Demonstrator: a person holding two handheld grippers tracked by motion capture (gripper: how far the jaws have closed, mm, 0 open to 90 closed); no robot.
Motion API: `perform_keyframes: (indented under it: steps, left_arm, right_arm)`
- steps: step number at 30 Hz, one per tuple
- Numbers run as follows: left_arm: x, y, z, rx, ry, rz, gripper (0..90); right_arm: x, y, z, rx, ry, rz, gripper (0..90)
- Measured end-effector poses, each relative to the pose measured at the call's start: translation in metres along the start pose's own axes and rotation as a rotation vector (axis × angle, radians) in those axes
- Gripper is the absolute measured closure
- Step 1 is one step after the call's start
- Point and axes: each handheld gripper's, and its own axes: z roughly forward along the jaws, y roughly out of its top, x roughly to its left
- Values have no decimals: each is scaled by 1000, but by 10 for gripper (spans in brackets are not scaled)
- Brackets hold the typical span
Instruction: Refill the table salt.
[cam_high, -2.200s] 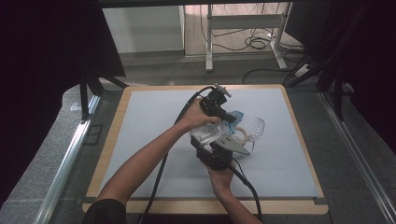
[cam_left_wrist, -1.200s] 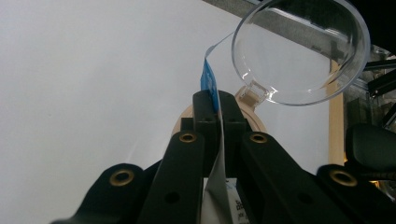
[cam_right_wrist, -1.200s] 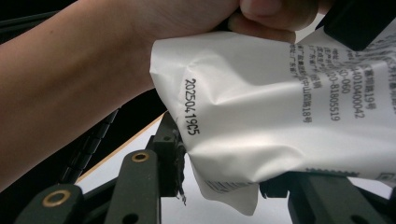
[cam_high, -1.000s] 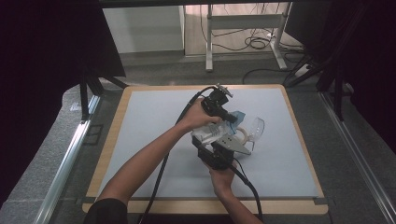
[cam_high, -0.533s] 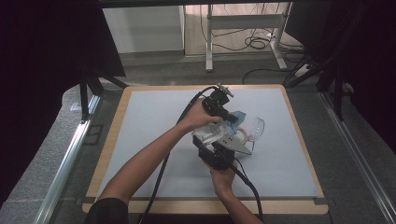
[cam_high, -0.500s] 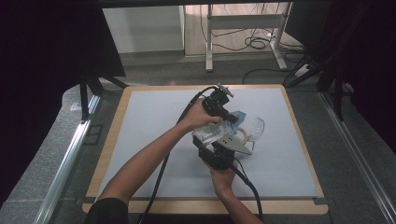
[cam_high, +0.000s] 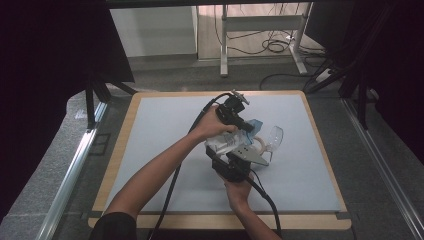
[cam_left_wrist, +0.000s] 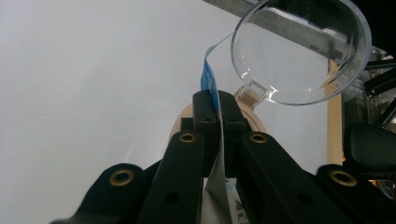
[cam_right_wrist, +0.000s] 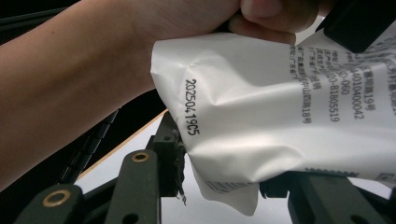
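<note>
A white printed packet (cam_high: 226, 145) with a blue end (cam_high: 254, 125) is held above the middle of the mat between both grippers. My left gripper (cam_high: 245, 127) is shut on the packet's thin blue-and-white edge (cam_left_wrist: 208, 81), as the left gripper view (cam_left_wrist: 213, 100) shows. My right gripper (cam_high: 223, 151) comes from below, its jaws on either side of the crumpled packet body (cam_right_wrist: 280, 116), closed on it (cam_right_wrist: 224, 168). A clear plastic lid (cam_left_wrist: 299, 51) hinged to a beige round base (cam_left_wrist: 256, 122) lies just beyond the left jaws, also seen on the mat (cam_high: 275, 136).
A pale blue-grey mat (cam_high: 160, 135) covers a wooden-edged table (cam_high: 116, 165). Black cables (cam_high: 177, 165) trail from both grippers toward the person. A bare forearm (cam_right_wrist: 84, 65) crosses close to the right gripper. Metal frame legs (cam_high: 224, 45) and floor cables stand beyond the table.
</note>
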Motion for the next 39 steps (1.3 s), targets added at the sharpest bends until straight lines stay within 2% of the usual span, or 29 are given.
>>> perform_keyframes:
  steps: [23,39]
  left_arm:
    - [0,-1,-2,-1,-13,-2,890]
    - [-1,0,-4,-5,-11,5,890]
  right_arm:
    - [2,2,-2,0,12,-3,592]
    - [4,4,-3,-8,4,-6,591]
